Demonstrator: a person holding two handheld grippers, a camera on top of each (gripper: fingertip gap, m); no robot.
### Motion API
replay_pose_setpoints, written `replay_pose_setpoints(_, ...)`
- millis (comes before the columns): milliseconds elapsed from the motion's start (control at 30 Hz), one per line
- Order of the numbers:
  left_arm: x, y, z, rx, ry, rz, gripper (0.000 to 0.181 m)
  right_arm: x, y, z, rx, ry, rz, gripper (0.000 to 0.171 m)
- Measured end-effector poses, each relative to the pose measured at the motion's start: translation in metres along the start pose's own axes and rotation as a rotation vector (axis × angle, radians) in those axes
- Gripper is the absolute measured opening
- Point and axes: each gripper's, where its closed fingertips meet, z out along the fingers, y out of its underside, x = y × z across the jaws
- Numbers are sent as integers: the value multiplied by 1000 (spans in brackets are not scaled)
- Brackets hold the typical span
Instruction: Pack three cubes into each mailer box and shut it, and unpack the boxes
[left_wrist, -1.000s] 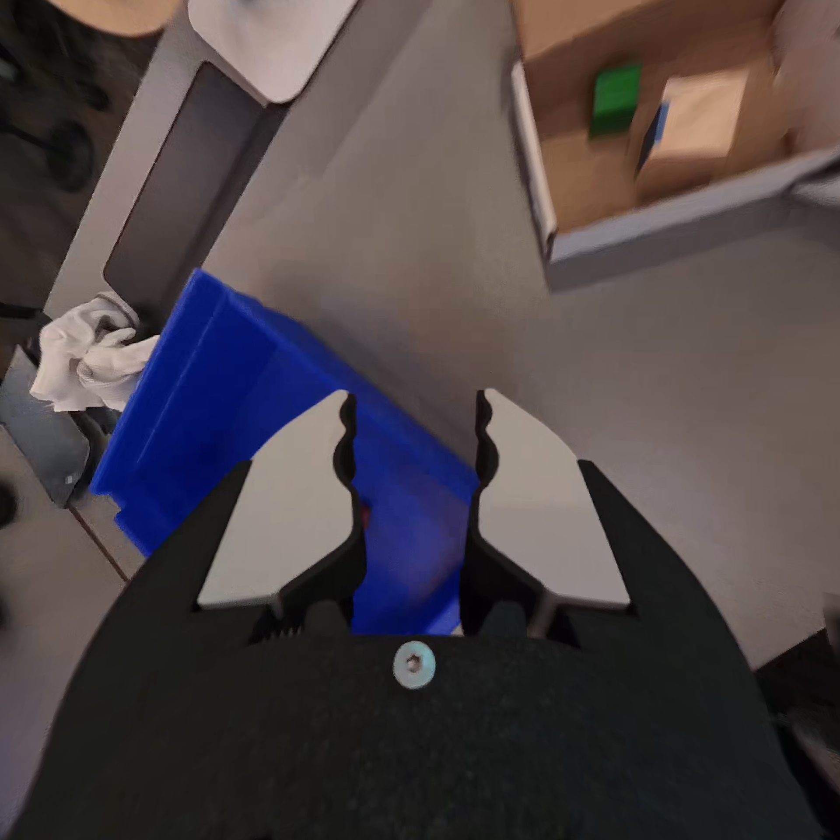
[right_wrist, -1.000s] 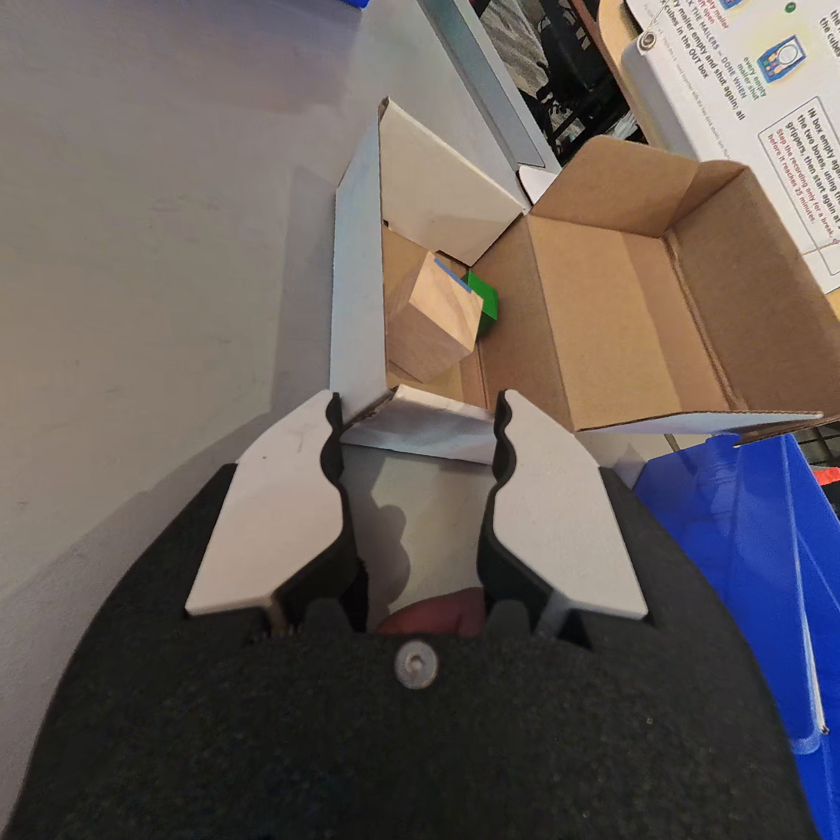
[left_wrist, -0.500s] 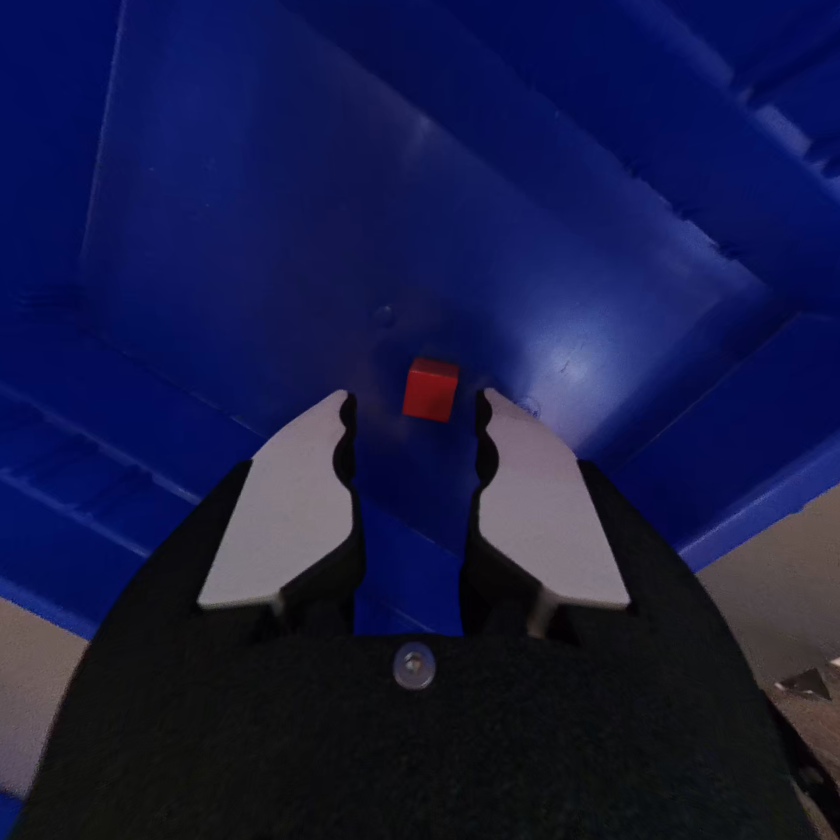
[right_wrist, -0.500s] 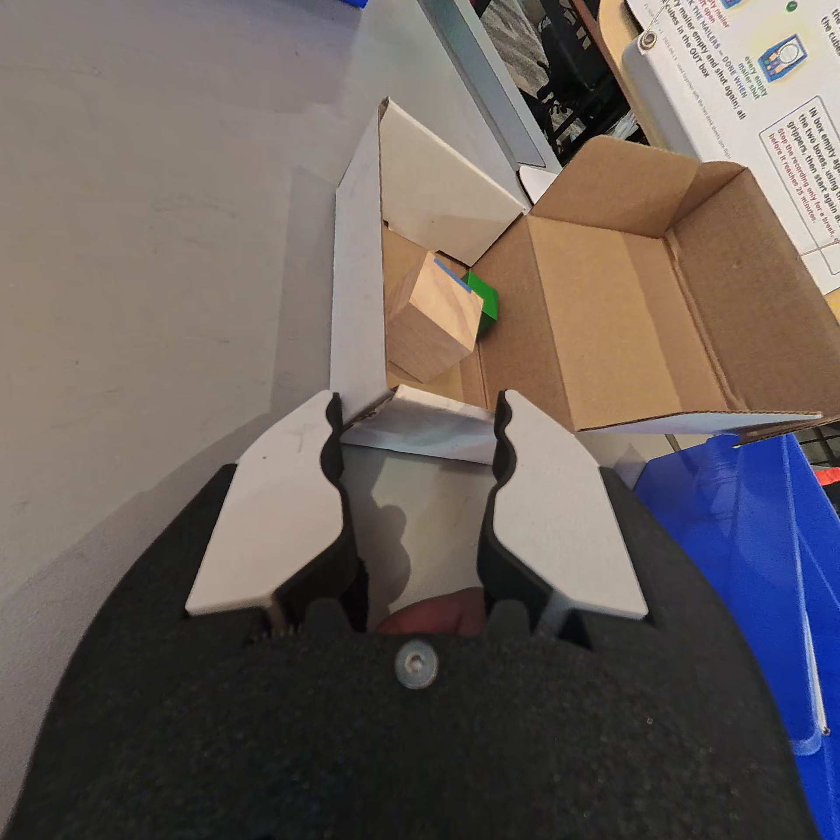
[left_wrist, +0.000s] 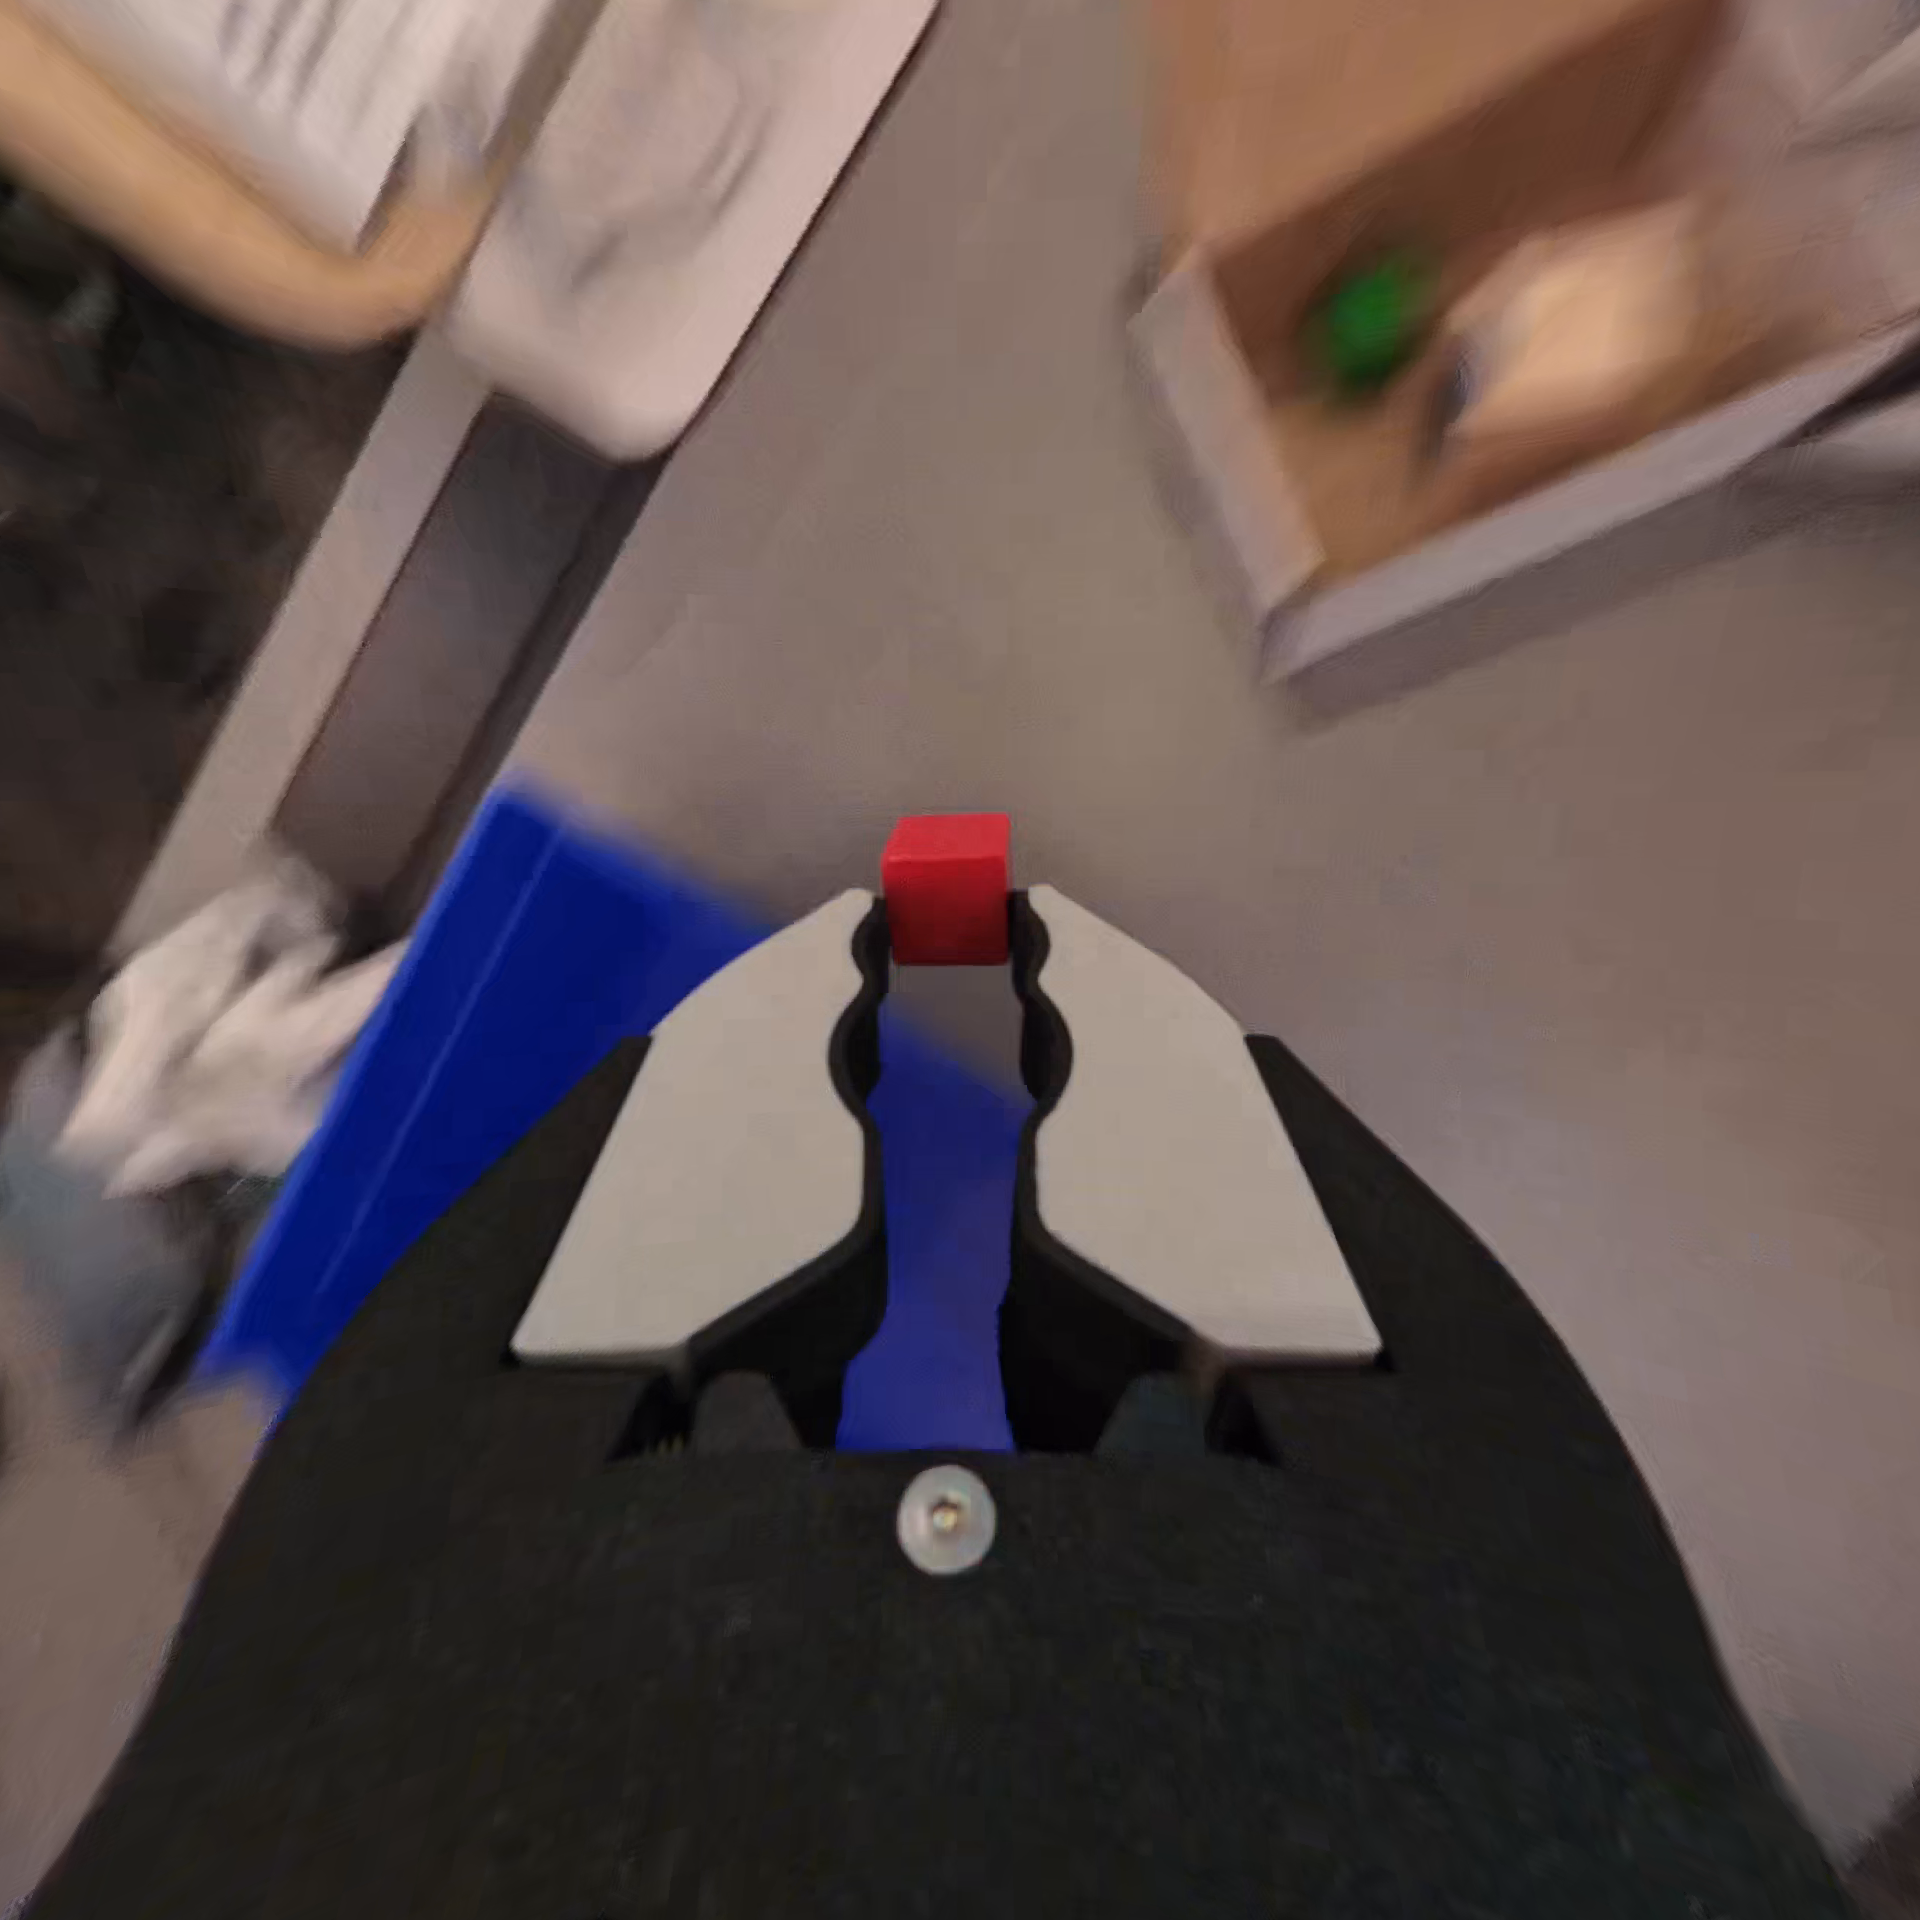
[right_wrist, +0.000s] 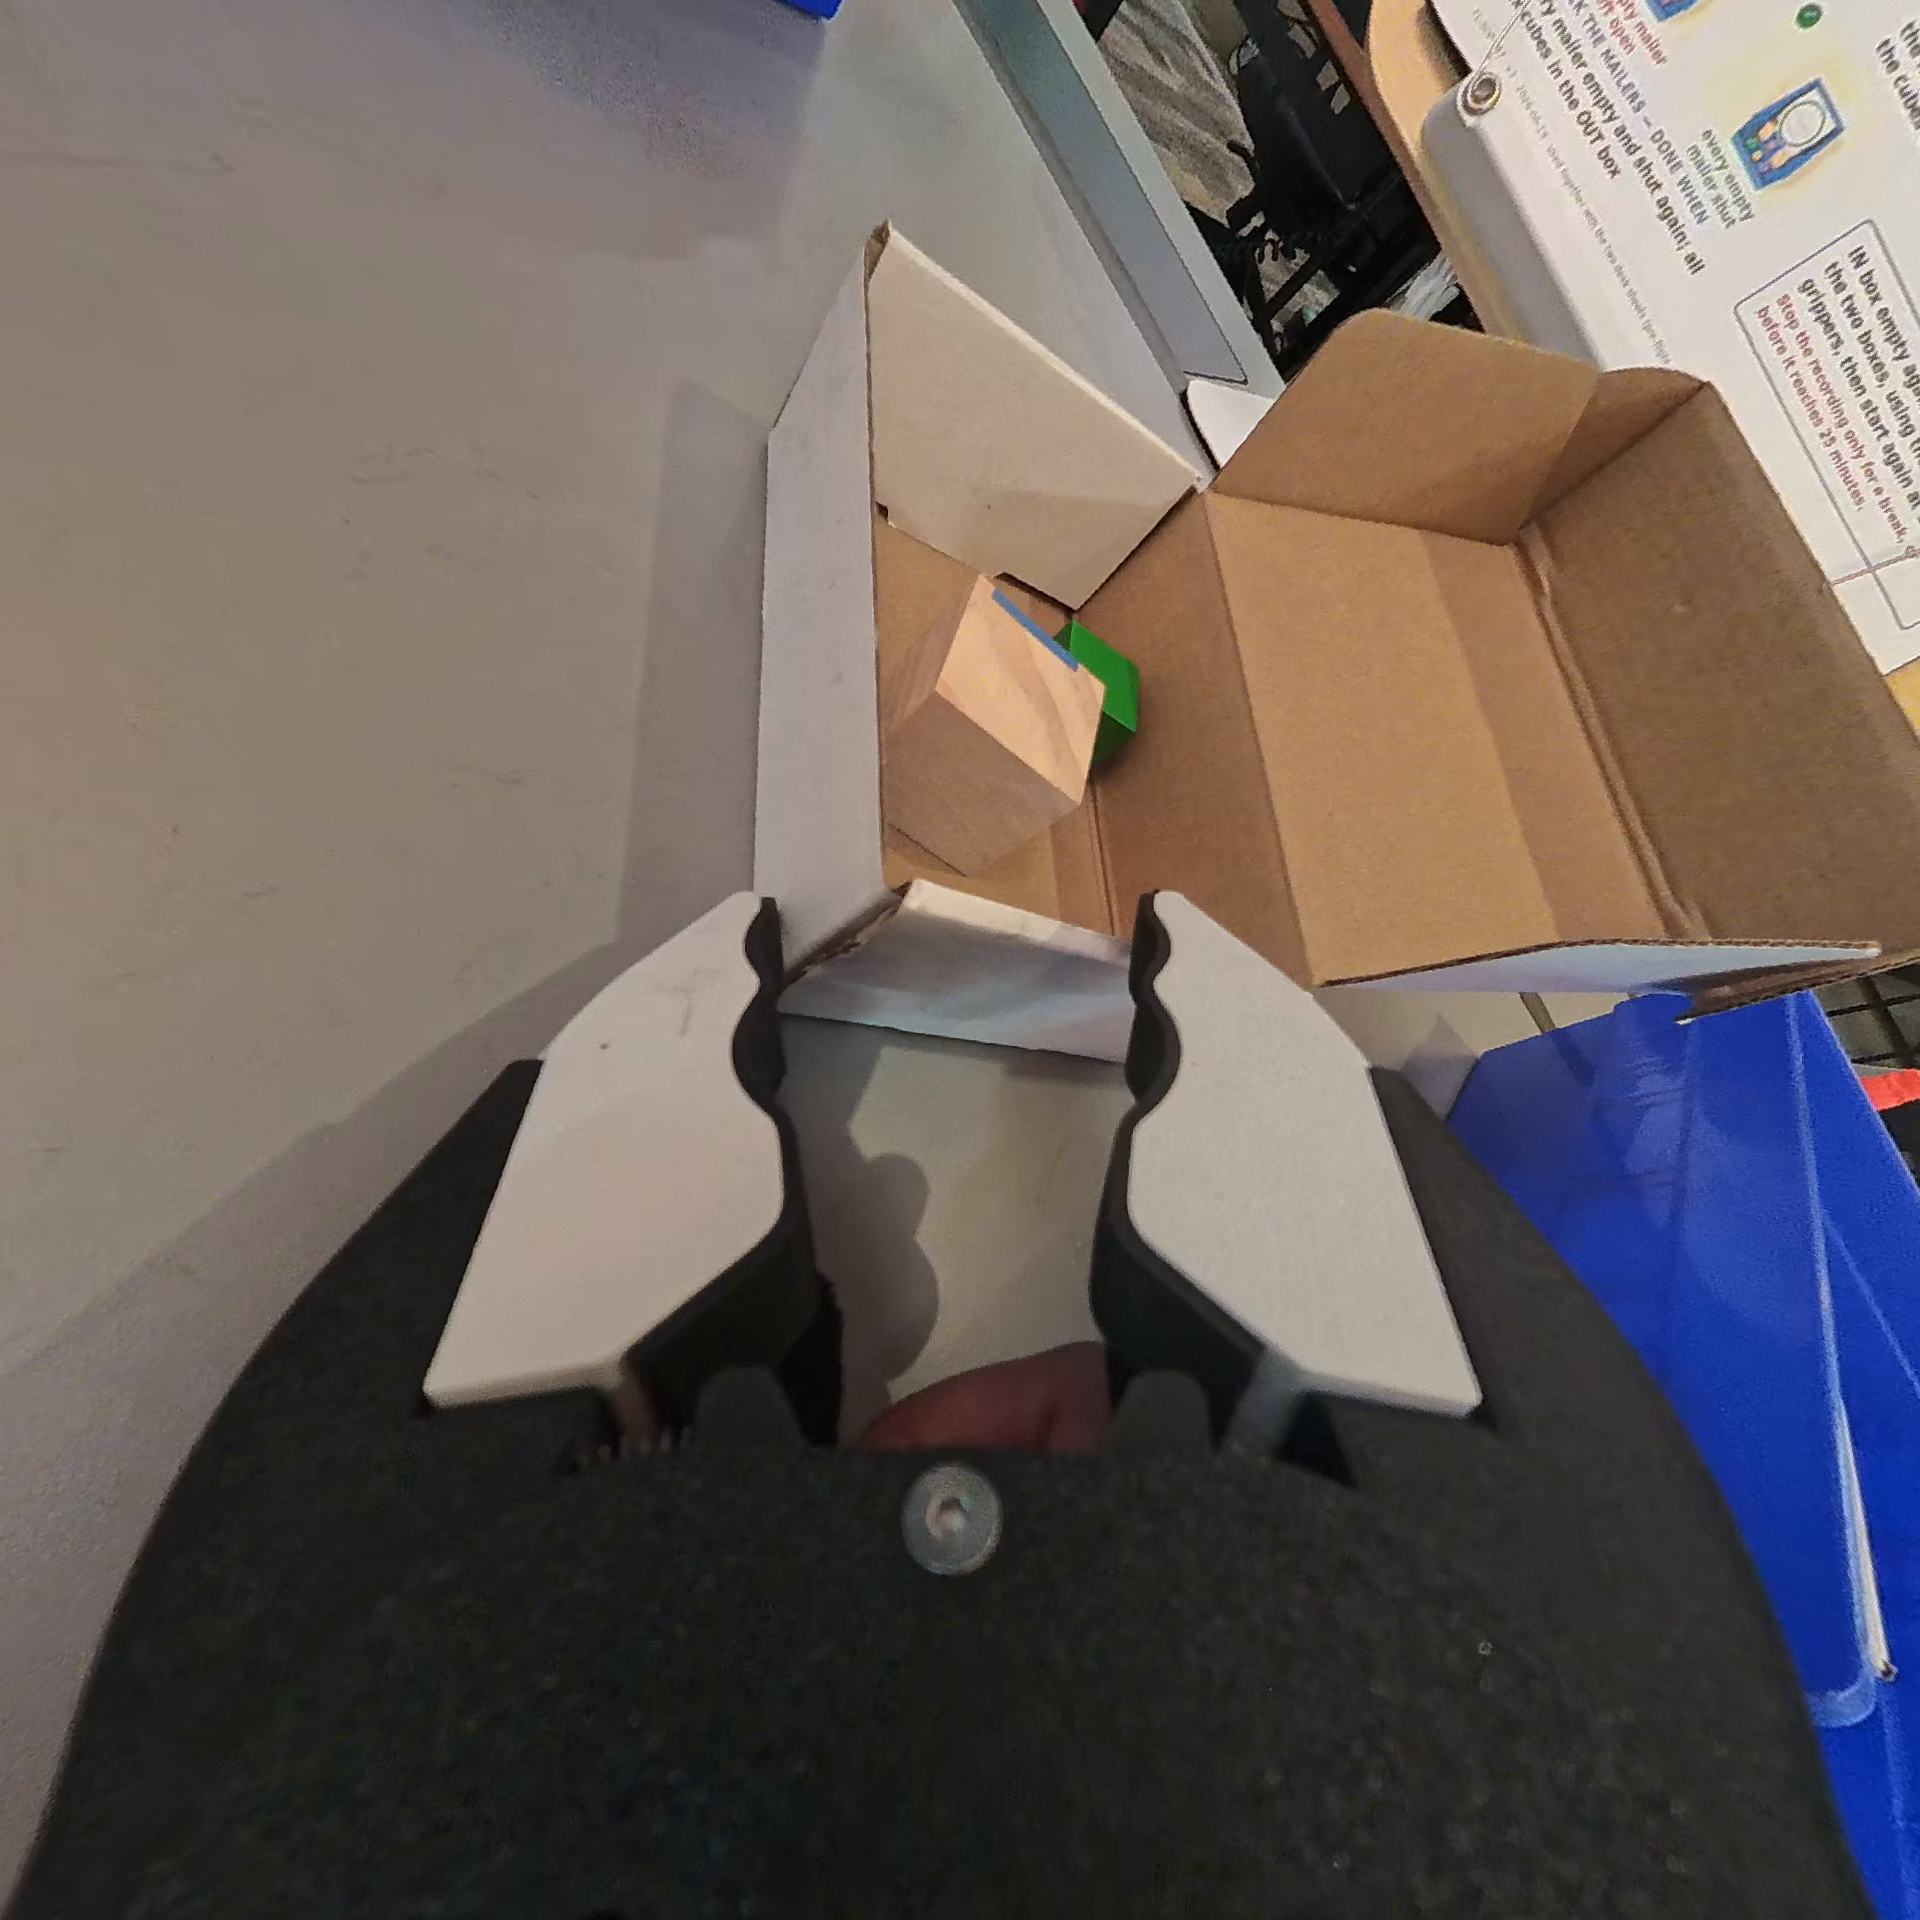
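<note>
My left gripper (left_wrist: 948, 914) is shut on a small red cube (left_wrist: 945, 888) and holds it in the air above the blue bin (left_wrist: 499, 1039). The open mailer box (left_wrist: 1558, 499) lies blurred at the upper right of the left wrist view, with a green cube (left_wrist: 1366, 327) and a wooden cube (left_wrist: 1558, 312) inside. In the right wrist view my right gripper (right_wrist: 951, 935) is open and empty at the near corner of the same mailer box (right_wrist: 816, 644). The wooden cube (right_wrist: 987, 727) and the green cube (right_wrist: 1107, 686) lie in it. Its brown lid (right_wrist: 1455, 675) stands open.
A second blue bin (right_wrist: 1704, 1247) sits right of the mailer box. A printed instruction sheet (right_wrist: 1714, 187) stands behind it. A crumpled white cloth (left_wrist: 208, 1039) lies left of the first bin, at the grey table's (right_wrist: 364, 520) edge. My hands' fingertips stand some 25 cm from each other.
My left gripper went down into the blue bin, closed on the red cube and has lifted it out above the bin. The right gripper has not moved.
</note>
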Motion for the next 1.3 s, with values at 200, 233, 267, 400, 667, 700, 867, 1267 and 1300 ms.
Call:
replay_pose_setpoints(200,89,-62,86,-246,160,67,22,0,0,0,0,0,-1,64)
replay_pose_setpoints(233,95,-65,101,-293,184,84,22,0,0,0,0,1,-1,64)
replay_pose_setpoints(267,99,-66,114,-347,201,106,22,0,0,0,0,1,-1,64)
replay_pose_setpoints(400,96,-56,146,-547,238,264,22,0,0,0,0,2,-2,64)
replay_pose_setpoints(667,101,-44,176,-655,251,442,21,-1,0,0,2,0,-2,64)
replay_pose_setpoints(700,106,-46,177,-632,274,436,21,-1,0,0,2,0,-2,64)
replay_pose_setpoints(867,112,-47,180,-629,289,393,21,-1,0,0,2,-1,-2,64)
replay_pose_setpoints(1267,98,-81,135,-297,211,73,53,-1,0,0,2,0,-3,64)
replay_pose_setpoints(1300,87,-88,130,-200,149,-32,52,-1,0,0,2,1,-4,64)
